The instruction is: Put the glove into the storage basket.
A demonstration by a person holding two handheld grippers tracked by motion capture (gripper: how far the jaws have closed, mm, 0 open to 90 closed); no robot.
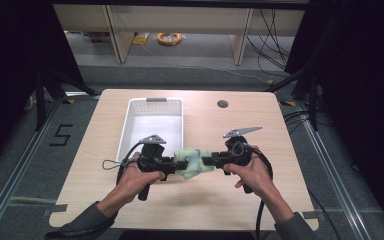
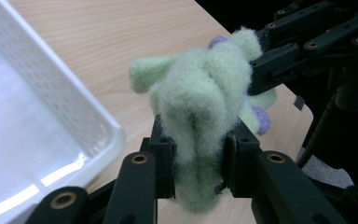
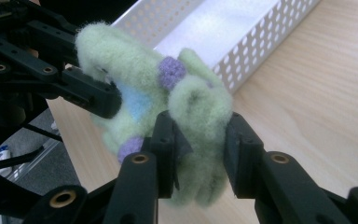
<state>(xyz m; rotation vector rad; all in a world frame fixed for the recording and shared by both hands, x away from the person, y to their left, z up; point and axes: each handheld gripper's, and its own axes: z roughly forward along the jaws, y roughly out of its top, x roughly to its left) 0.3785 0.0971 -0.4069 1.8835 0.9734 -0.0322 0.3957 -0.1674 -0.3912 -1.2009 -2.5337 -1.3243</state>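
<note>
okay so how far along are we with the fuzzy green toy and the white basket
Done: the green felt toy is off the table, pinched between the left claw and the right claw. In hand: both hold it just in front of the white basket. Left, judging by the layout: dropping it in; nothing lies in the basket.

Pale-green, purple-dotted plush toy (image 2: 200, 93); white basket (image 1: 130, 127)

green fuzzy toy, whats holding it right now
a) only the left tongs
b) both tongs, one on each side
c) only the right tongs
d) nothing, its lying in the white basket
b: the green fuzzy toy is pinched between the left tongs and the right tongs at once, held in front of the white basket, not in it.
</note>
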